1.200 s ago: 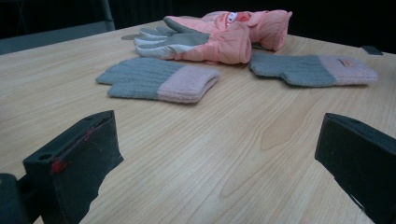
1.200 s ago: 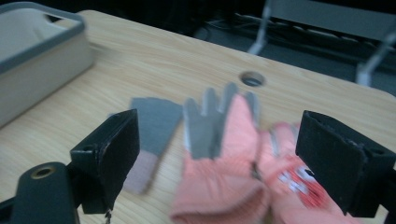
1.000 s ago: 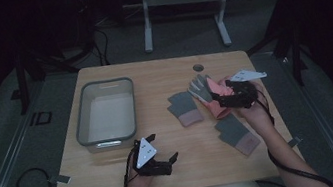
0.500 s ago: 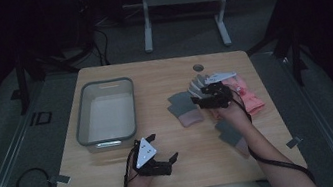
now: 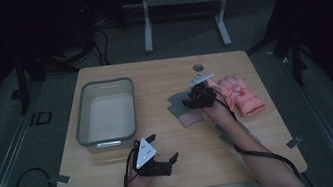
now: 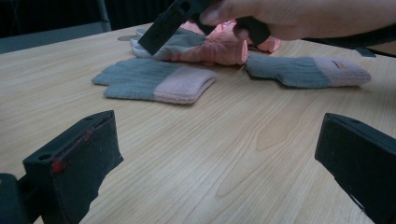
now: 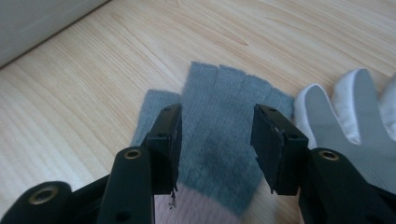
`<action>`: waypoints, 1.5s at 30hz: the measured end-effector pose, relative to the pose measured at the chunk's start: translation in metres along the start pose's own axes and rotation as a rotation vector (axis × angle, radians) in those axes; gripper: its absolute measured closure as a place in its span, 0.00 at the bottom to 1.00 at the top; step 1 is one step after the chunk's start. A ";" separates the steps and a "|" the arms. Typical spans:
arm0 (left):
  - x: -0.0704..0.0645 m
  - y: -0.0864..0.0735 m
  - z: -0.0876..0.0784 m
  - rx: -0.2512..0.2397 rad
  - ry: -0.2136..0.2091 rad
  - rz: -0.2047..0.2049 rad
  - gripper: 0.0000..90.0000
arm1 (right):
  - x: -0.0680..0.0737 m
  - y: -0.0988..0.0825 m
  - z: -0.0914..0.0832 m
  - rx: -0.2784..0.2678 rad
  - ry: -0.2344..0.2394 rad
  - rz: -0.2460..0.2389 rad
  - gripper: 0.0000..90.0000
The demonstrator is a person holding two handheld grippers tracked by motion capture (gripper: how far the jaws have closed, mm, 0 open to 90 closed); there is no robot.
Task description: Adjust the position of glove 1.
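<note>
Right gripper [image 5: 190, 101] low over the grey-and-pink knit glove [image 7: 219, 140] near the middle of the wooden table [image 5: 162, 81], pointing down at it. Jaws half apart, just now closing, one on each side of the grey palm part; glove between them, pads not yet pressing on the cloth as far as visible in the right gripper view. Glove flat on the table, grey fingers pointing away from the camera on the gripper, pink cuff toward the bottom edge of that view. Same glove [image 6: 156, 84] in the left gripper view, flat, with the right gripper [image 6: 156, 32] just above it, held by the right hand [image 6: 280, 16].

Just beside this glove, a padded pink glove [image 5: 238, 95] with a grey-and-white palm side [image 7: 345, 121], touching or almost touching the knit one. A second grey-and-pink knit glove [image 6: 306, 72] closer to the person, partly under the right forearm in the high view.

Left gripper [image 5: 172, 159] near the front edge of the table, in the left hand [image 5: 136, 184], well apart from all gloves. Jaws spread wide, nothing between them, only bare wood under them. Grey three-cornered plate [image 5: 144, 151] on top.

Clear plastic bin [image 5: 82, 132] on the left part of the table, well apart from the gloves.
</note>
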State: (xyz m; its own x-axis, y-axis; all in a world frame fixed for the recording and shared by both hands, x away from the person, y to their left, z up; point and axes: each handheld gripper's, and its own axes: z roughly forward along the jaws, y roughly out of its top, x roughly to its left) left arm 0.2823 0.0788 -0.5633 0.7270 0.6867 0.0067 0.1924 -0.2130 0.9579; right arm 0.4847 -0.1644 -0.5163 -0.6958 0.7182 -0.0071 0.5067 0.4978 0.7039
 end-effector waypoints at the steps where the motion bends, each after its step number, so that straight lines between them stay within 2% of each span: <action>1: 0.000 0.000 0.000 0.000 0.000 0.000 0.00 | 0.000 0.000 0.000 0.000 0.000 0.000 0.63; 5: 0.000 0.000 0.000 0.000 -0.003 -0.001 0.00 | -0.002 0.000 0.016 0.050 -0.019 0.000 0.65; 8: 0.000 0.000 0.000 0.002 -0.004 0.001 0.00 | -0.003 -0.001 0.022 0.063 -0.013 0.011 0.65; 11: 0.000 0.000 0.000 0.002 -0.003 0.001 0.00 | -0.002 -0.004 0.031 0.102 -0.019 -0.010 0.64; 14: 0.000 0.000 0.000 0.002 -0.003 0.003 0.00 | -0.002 -0.004 0.032 0.102 -0.019 -0.001 0.67; 15: 0.000 0.000 0.000 0.003 -0.002 0.003 0.00 | -0.001 -0.004 0.032 0.104 -0.017 0.006 0.75; 16: 0.000 0.000 0.000 0.003 -0.002 0.002 0.00 | -0.001 -0.004 0.032 0.104 -0.017 0.006 0.75; 18: 0.000 0.000 0.000 0.004 0.000 0.002 0.00 | 0.002 -0.004 0.032 0.112 -0.024 -0.008 0.84; 23: -0.001 0.000 0.000 0.005 0.000 0.008 0.00 | 0.006 0.000 0.033 0.130 -0.042 0.005 0.90; 26: 0.000 0.000 0.000 0.006 0.000 0.004 0.00 | 0.009 0.006 0.028 0.153 -0.005 0.024 0.95; 28: 0.000 0.000 0.000 0.005 0.000 0.002 0.00 | 0.011 0.007 0.026 0.149 -0.004 0.026 0.95; 31: 0.000 0.000 0.000 0.006 -0.002 -0.002 0.00 | 0.016 0.012 0.012 0.112 0.002 0.062 0.95; 32: 0.000 0.000 0.000 0.006 -0.001 0.000 0.00 | 0.020 0.015 -0.002 0.074 0.005 0.082 0.95; 33: 0.000 0.000 0.000 0.005 -0.001 0.001 0.00 | 0.020 0.015 -0.002 0.074 0.005 0.082 0.95; 34: 0.000 0.000 0.000 0.005 0.001 0.001 0.00 | 0.024 0.016 -0.009 0.057 0.009 0.086 0.95; 40: 0.000 0.000 0.000 0.004 0.005 -0.002 0.00 | 0.043 0.021 -0.063 -0.043 -0.041 0.095 0.95; 45: 0.000 0.000 0.000 0.006 0.008 0.000 0.00 | 0.061 0.011 -0.104 -0.114 -0.077 0.130 0.95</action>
State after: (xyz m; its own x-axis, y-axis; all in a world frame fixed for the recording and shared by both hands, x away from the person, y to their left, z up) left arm 0.2825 0.0786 -0.5631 0.7218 0.6921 0.0089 0.1965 -0.2172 0.9561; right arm 0.3947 -0.1654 -0.4350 -0.5845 0.8105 0.0380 0.5262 0.3430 0.7781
